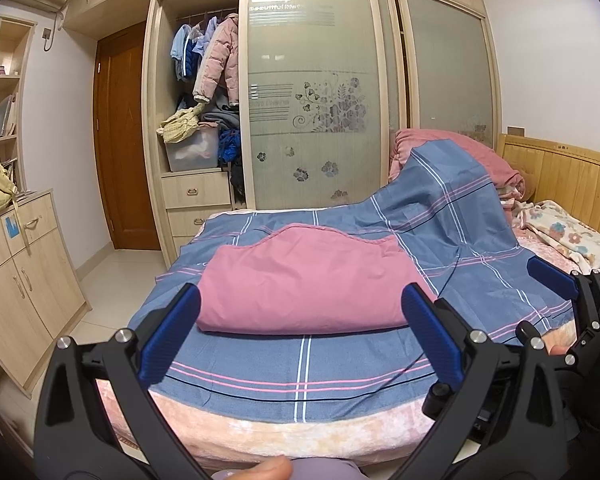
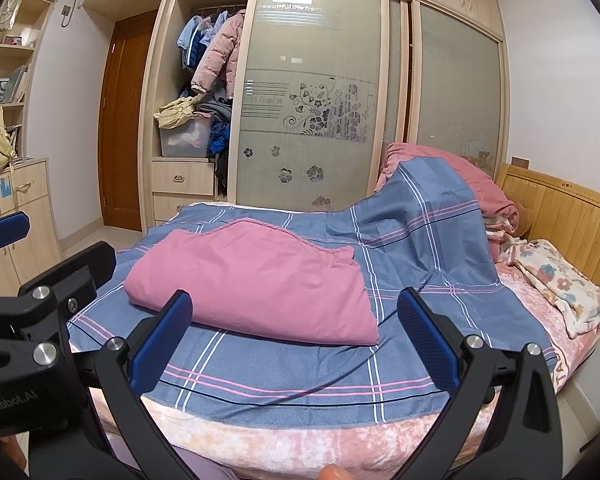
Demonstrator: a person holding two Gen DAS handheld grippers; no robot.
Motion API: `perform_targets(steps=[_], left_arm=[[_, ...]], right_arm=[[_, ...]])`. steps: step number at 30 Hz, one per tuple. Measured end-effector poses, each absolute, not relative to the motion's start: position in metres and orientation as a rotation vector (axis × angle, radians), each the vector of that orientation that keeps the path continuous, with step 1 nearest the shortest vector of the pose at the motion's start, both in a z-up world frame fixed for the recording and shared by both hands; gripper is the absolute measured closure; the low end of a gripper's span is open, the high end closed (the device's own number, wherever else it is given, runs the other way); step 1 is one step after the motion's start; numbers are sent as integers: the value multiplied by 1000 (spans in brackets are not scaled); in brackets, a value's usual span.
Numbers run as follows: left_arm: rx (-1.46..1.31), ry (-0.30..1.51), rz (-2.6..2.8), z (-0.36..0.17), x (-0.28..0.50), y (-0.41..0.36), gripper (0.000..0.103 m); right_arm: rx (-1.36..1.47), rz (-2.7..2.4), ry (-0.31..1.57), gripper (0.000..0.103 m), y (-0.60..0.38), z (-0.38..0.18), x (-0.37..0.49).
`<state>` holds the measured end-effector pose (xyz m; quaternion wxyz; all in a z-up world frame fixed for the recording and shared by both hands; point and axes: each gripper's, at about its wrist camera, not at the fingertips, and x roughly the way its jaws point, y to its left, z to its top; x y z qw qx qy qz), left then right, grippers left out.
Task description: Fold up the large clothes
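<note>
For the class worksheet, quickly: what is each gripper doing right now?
Left gripper: open, holding nothing.
Right gripper: open, holding nothing.

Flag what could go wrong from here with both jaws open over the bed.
1. The pink folded cloth lies on the loose blue plaid sheet; a pinch may take both layers.
2. The left gripper and right gripper sit close together, so they may collide.
3. The sheet drapes up over the pink bedding pile; pulling it could topple the pile.

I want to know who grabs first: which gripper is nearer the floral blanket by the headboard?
Right. The right gripper sits on the side of the floral blanket; the left gripper is farther over, facing the folded pink cloth. Both are open and apart from the blanket.
</note>
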<state>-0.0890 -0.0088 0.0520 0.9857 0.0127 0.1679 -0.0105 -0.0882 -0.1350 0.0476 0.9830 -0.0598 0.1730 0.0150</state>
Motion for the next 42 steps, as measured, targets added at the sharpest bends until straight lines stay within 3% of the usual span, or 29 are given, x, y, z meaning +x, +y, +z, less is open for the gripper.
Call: perform_targets(steps=[42], left_arm=[[43,357,-22,44,-82,-13,2]], right_arm=[[-131,43,367,1,-140,43,-84]])
